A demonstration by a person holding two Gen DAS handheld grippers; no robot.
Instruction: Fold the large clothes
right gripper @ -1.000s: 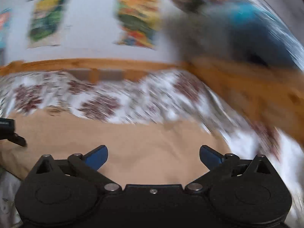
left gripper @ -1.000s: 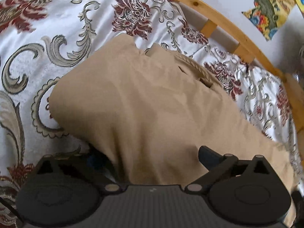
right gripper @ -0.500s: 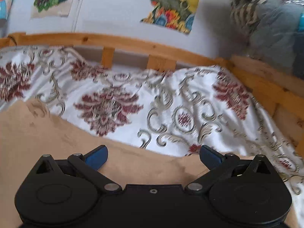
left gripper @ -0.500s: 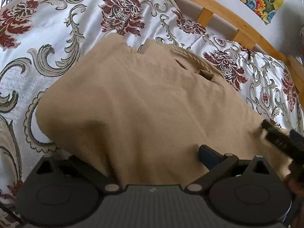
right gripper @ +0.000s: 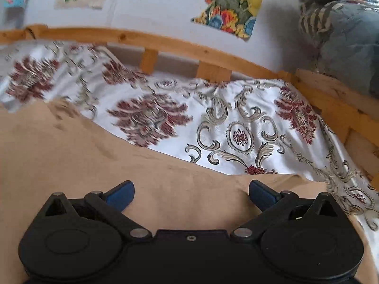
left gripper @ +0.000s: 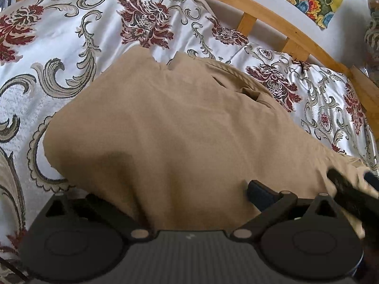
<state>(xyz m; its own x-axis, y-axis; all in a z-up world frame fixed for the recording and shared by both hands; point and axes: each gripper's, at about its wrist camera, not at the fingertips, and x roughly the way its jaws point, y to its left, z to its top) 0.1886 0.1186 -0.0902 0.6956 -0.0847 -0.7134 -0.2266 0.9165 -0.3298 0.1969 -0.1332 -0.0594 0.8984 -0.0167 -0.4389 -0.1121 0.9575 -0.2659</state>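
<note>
A large tan garment (left gripper: 180,127) lies folded over on the patterned bed cover; its waistband end points toward the headboard. It also shows in the right wrist view (right gripper: 71,156). My left gripper (left gripper: 189,194) is open, and the cloth drapes between its jaws and hides the left finger. My right gripper (right gripper: 190,193) is open and hovers low over the garment's near right edge, holding nothing. The right gripper's fingers (left gripper: 348,189) show blurred at the right edge of the left wrist view.
The white cover with red flowers and grey scrolls (right gripper: 236,127) spreads around the garment. A wooden bed rail (right gripper: 180,45) runs along the wall. Colourful pictures (right gripper: 227,4) hang above. A pile of bedding (right gripper: 343,33) sits at the right.
The right gripper has swung left and down over the garment's right edge and come nearer to the left gripper. The left gripper has held almost still, cloth still across its jaws.
</note>
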